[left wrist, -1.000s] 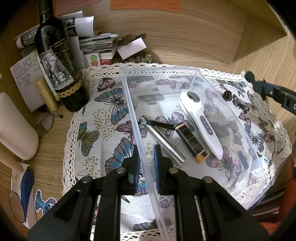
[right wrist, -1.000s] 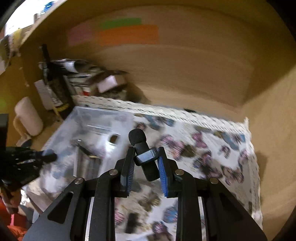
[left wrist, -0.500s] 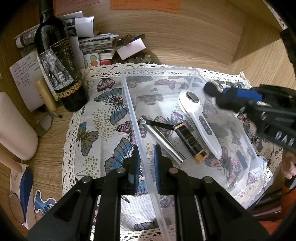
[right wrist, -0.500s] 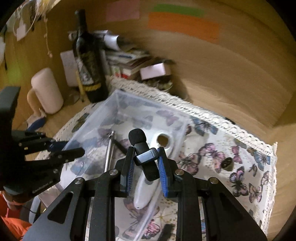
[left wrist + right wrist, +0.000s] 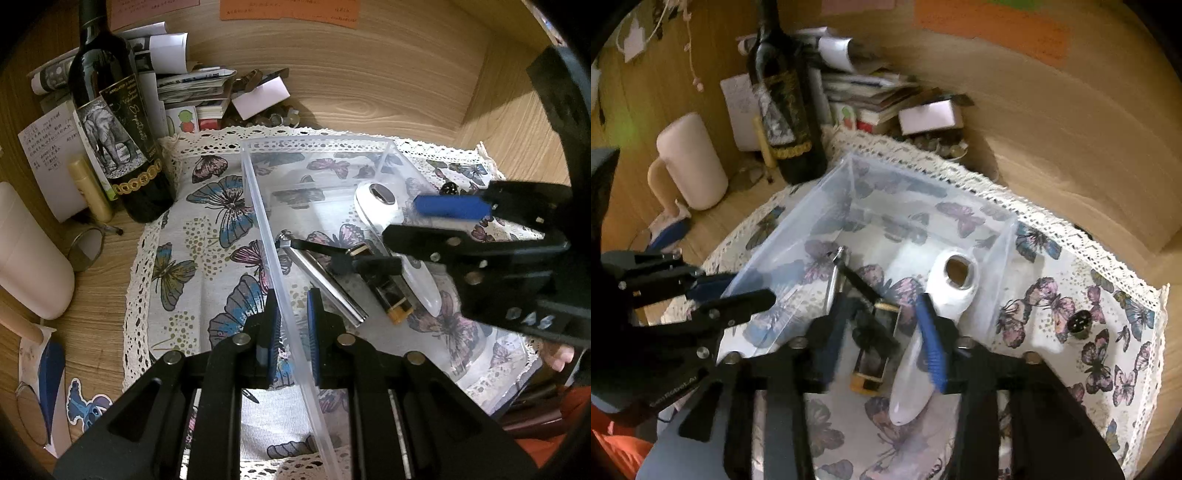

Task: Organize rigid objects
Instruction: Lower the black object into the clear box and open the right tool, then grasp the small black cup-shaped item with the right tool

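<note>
A clear plastic box (image 5: 317, 142) stands on a butterfly cloth. My left gripper (image 5: 291, 314) is shut on the box's near left wall. In the box lie a white handheld device (image 5: 373, 199), a silver metal tube (image 5: 325, 280) and a black-and-gold tube (image 5: 391, 291). My right gripper (image 5: 882, 332) is open over the box, and a small black microphone (image 5: 875, 334) sits loose between its spread fingers, over the black-and-gold tube (image 5: 871, 365). In the left wrist view the microphone (image 5: 369, 264) lies just above that tube.
A dark wine bottle (image 5: 118, 122), a paper stack (image 5: 192, 85) and a pink cylinder (image 5: 29, 258) stand left of the cloth. A small round metal part (image 5: 1080, 323) lies on the cloth right of the box. Wooden walls close the back and right.
My right gripper carried the microphone from the right side over into the box, lowered it, and opened its fingers. My left gripper kept hold of the box wall.
</note>
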The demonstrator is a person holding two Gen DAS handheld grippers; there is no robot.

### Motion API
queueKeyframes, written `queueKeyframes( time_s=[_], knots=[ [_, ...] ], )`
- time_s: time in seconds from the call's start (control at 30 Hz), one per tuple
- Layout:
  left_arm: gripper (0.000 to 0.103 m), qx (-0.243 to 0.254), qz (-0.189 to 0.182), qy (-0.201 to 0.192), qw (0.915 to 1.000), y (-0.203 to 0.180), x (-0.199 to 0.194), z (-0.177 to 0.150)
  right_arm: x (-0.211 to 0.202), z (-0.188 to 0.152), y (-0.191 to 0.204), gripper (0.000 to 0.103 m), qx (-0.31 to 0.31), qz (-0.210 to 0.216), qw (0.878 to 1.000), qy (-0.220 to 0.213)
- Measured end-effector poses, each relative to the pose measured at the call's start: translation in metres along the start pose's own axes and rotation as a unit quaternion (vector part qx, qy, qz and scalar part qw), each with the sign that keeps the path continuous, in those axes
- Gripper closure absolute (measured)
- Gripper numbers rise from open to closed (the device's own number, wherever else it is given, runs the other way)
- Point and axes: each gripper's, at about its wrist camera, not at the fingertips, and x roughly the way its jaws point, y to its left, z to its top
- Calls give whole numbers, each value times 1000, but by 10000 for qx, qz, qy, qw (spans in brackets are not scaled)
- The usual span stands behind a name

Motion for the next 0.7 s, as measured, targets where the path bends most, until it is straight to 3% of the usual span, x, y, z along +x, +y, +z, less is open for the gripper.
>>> queueKeyframes(
  time_s=[0.23, 0.4, 0.53, 0.7],
  knots=[
    [90, 0, 11, 7, 10000, -1, 0, 0, -30, 14, -30, 56, 267, -358, 9978, -488],
    [90, -6, 9, 8, 10000, -2, -1, 0, -47, 21, -74, 46, 690, -901, 9902, -819],
    [90, 0, 7, 8, 10000, -1, 0, 0, -44, 23, -109, 46, 1020, -1184, 9847, -765],
    [90, -7, 0, 11, 10000, -1, 0, 0, -13, 14, -152, 46, 1492, -1320, 9793, -354]
  ],
)
